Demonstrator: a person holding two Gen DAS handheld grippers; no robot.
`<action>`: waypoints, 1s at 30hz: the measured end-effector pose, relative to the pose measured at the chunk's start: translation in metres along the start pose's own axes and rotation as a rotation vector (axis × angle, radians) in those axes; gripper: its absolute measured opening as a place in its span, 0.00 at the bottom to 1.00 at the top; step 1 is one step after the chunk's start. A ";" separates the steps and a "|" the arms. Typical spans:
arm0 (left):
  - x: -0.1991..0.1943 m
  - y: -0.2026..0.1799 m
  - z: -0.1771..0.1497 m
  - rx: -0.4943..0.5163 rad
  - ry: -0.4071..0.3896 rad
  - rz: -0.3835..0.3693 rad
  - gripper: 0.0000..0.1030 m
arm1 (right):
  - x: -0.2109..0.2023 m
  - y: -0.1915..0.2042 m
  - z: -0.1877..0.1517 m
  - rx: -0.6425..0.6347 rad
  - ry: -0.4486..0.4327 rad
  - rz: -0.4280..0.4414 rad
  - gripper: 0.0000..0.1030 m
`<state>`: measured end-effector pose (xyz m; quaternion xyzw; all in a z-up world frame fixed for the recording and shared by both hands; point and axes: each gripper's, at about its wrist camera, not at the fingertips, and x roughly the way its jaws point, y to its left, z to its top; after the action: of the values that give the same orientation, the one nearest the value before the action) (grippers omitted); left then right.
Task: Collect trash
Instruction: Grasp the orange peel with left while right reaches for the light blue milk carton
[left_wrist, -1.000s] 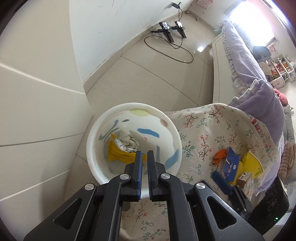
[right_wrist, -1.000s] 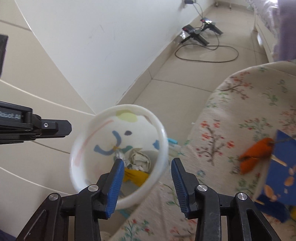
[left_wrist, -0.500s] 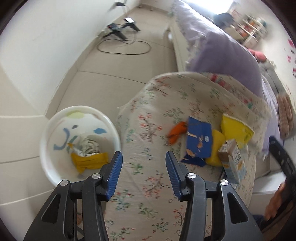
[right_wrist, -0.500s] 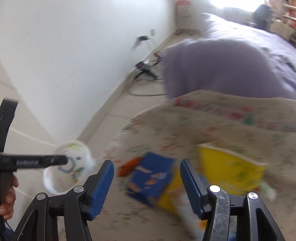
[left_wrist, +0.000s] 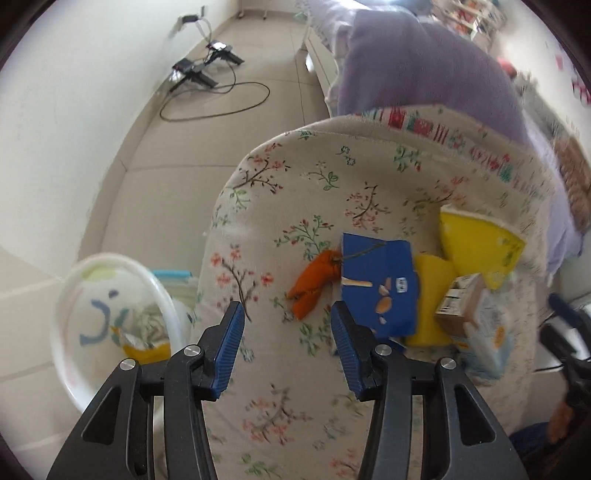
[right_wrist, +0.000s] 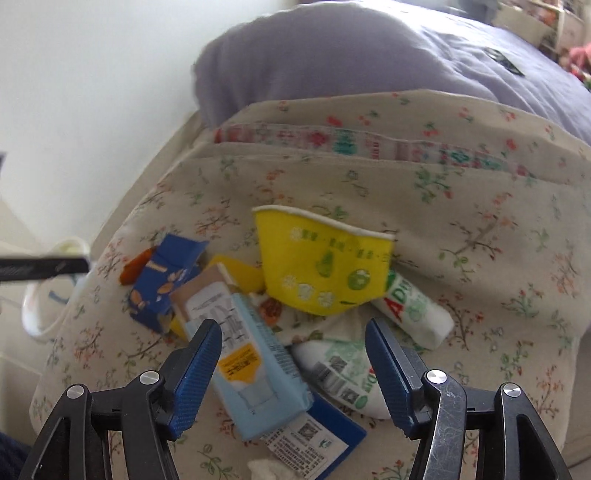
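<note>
A pile of trash lies on a floral-covered surface (left_wrist: 332, 177): an orange wrapper (left_wrist: 314, 282), a blue snack box (left_wrist: 380, 280), a yellow paper cup (right_wrist: 321, 269), a light blue carton (right_wrist: 251, 354) and white tubes (right_wrist: 340, 373). A white bin (left_wrist: 110, 317) with trash in it stands on the floor at the left. My left gripper (left_wrist: 288, 347) is open and empty, just short of the orange wrapper. My right gripper (right_wrist: 295, 365) is open and empty over the carton and tubes.
A purple blanket (right_wrist: 369, 55) lies behind the floral cover. A black cable and stands (left_wrist: 207, 77) lie on the tiled floor by the white wall. The right gripper shows at the right edge of the left wrist view (left_wrist: 569, 332).
My left gripper let go of the bin, opened and swung right over the floral surface toward the orange wrapper. My right gripper left the bin and moved over the trash pile, open throughout.
</note>
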<state>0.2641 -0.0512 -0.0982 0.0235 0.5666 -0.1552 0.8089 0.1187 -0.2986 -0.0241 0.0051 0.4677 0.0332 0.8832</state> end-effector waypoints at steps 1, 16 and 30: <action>0.007 -0.006 0.002 0.039 0.007 0.028 0.50 | 0.001 0.002 0.000 -0.011 0.004 0.002 0.66; 0.057 -0.028 0.012 0.119 0.080 0.017 0.15 | 0.034 0.034 -0.024 -0.195 0.126 0.042 0.69; 0.013 -0.009 0.015 0.026 -0.017 -0.053 0.11 | 0.052 0.037 -0.025 -0.205 0.149 -0.004 0.70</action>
<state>0.2790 -0.0656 -0.1039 0.0177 0.5581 -0.1843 0.8088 0.1252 -0.2586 -0.0796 -0.0887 0.5262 0.0793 0.8420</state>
